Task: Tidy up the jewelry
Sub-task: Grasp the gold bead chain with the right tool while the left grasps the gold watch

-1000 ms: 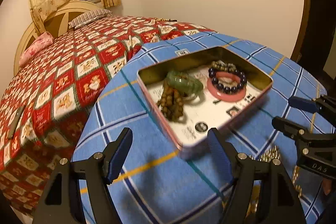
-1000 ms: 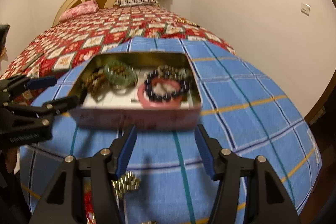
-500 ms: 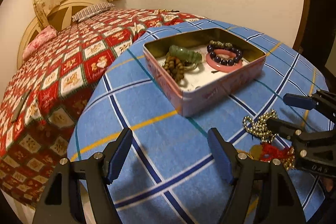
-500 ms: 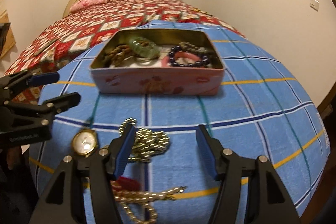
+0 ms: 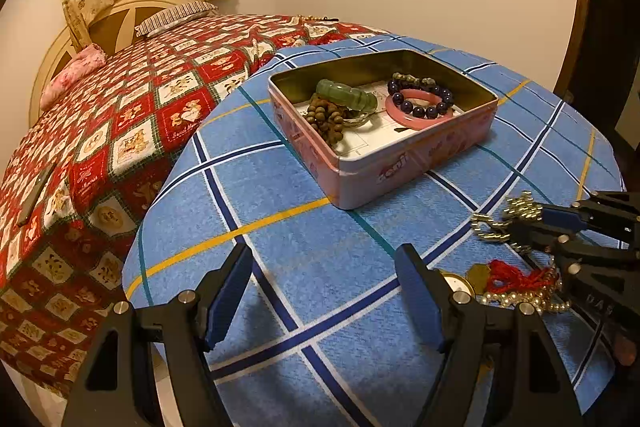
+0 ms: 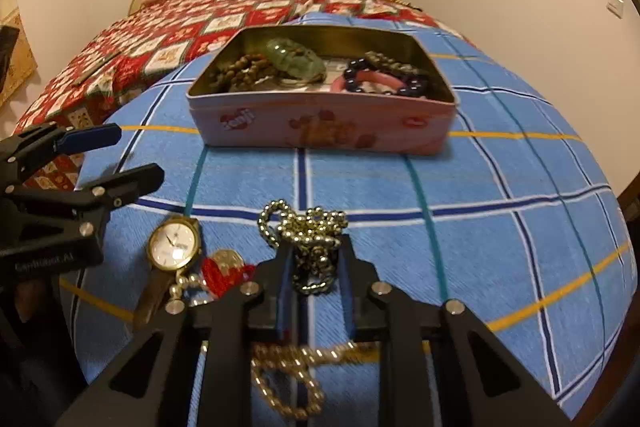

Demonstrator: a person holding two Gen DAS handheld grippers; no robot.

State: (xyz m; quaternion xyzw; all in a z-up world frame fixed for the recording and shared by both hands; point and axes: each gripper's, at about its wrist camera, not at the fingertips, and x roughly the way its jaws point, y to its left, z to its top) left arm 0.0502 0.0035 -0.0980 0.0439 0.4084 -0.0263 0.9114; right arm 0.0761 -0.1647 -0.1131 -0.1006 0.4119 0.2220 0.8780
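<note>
Resting on a table (image 5: 280,267) covered in blue plaid cloth, beside a bed (image 5: 120,115) with a red patterned quilt:

Item 1. Pink tin (image 6: 320,123), open-topped, printed with red lip marks and cartoon figures; lettering on its side wall is too blurred to read. Contents: green bangle (image 5: 346,98), brown wooden bead string (image 5: 326,119), pink bangle (image 5: 418,109), dark purple bead bracelet (image 5: 420,99), olive bead bracelet (image 5: 412,81), all lying on a printed white sheet.

Item 2. Metal bead chain (image 6: 308,235), bunched, on the cloth in front of the tin. The right gripper (image 6: 314,267) has just been closing, and its blue pads now press on the chain from both sides (part of the bunch spills out ahead of the tips).

Item 3. Gold wristwatch (image 6: 174,247), white dial, lying left of the chain; dial wording not legible.

Item 4. Red tassel (image 6: 224,273) with a gold piece and pearl beads, next to the watch.

Item 5. Gold chain (image 6: 288,375), under the right gripper's body.

Left gripper (image 5: 324,299): fingers spread wide, nothing between them, above bare cloth. Its side carries pale lettering, partly readable, ending ".AI".
</note>
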